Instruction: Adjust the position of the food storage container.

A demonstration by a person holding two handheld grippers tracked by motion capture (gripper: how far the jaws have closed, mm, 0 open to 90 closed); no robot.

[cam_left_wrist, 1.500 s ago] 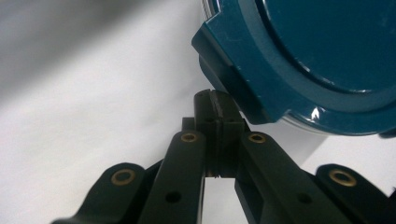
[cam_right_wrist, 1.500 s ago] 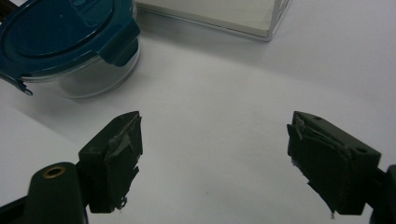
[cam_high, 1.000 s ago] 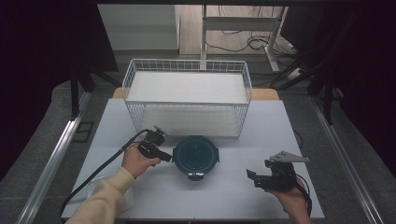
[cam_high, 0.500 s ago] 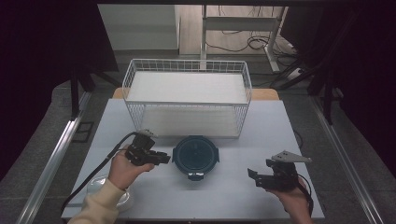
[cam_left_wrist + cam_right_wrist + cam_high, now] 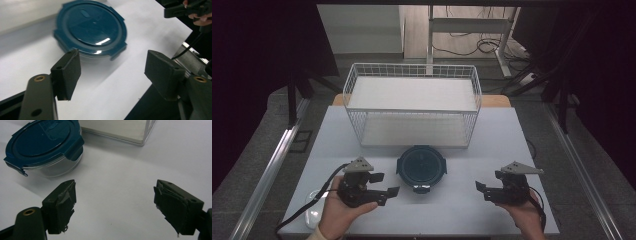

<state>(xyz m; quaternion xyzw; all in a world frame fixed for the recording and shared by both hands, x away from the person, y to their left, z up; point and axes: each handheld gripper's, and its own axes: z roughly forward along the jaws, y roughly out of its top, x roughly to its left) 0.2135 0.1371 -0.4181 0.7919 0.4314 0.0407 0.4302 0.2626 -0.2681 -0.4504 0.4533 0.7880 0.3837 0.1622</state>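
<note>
The white tabletop (image 5: 462,200) is evenly lit from above while the surroundings are left dark. Motion blur is seen on the container (image 5: 91,28) in the left gripper view, with glare on its lid.

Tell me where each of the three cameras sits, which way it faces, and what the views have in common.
High view: above the person's side, looking forward and down on the table; both hands, left gripper and right gripper show.
Left gripper view: rides the left gripper, facing the container; its open jaws show.
Right gripper view: rides the right gripper, facing container and wire basket; open jaws show.
Shared: all three see the teal-lidded container.
</note>
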